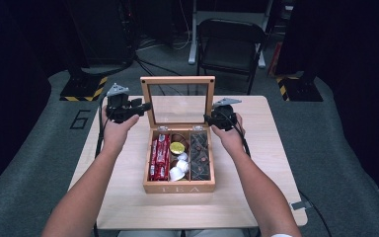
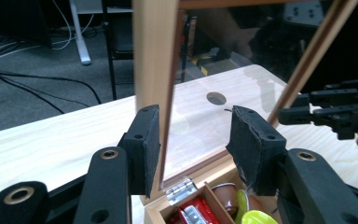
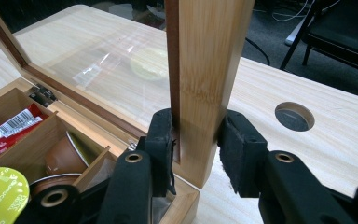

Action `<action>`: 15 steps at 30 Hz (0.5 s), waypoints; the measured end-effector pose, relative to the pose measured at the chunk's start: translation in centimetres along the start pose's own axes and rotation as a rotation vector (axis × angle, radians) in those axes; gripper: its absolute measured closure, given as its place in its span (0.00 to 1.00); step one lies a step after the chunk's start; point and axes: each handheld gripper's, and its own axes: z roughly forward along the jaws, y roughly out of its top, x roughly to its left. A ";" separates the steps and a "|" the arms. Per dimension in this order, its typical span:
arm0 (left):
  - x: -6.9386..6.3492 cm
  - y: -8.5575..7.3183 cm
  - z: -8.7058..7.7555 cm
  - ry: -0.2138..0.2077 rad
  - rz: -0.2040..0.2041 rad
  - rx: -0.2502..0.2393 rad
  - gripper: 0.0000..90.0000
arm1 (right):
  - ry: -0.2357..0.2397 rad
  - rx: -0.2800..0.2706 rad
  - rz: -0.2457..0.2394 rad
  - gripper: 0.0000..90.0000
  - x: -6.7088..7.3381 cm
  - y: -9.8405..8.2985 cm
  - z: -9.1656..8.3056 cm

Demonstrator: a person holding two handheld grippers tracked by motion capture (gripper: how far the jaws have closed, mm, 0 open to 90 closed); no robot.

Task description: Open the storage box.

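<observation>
Box: a light wooden tea box with three lengthwise compartments stands at the middle of the pale wooden table, its front wall towards the near edge.
Lid: the glass-paned, wood-framed lid stands upright on two metal hinges along the back wall of the box.
Left compartment: red foil packets lie lengthwise.
Middle compartment: a yellow-topped capsule lies towards the back, white capsules nearer the front.
Right compartment: dark sachets.
Left gripper: the left gripper sits at the left upright of the lid frame; its black padded jaws stand apart, the left pad just beside the frame's edge, the right pad clear of it over the glass. No clamping is visible.
Right gripper: the right gripper is closed on the right upright of the lid frame, low down near the back right corner of the box, one pad pressed to each face.
Table detail: a round hole lies in the tabletop beyond the lid.
Surroundings: a black folding chair stands on the grey floor past the far edge.
</observation>
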 end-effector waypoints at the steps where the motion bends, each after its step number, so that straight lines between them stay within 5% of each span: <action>1: -0.1 0.0 0.0 0.005 0.000 0.001 0.58 | 0.000 0.001 0.005 0.72 0.0 0.0 0.0; 15: 0.2 -2.4 -0.8 -0.006 -0.019 0.019 0.56 | 0.001 0.014 0.036 0.72 -0.2 0.3 0.4</action>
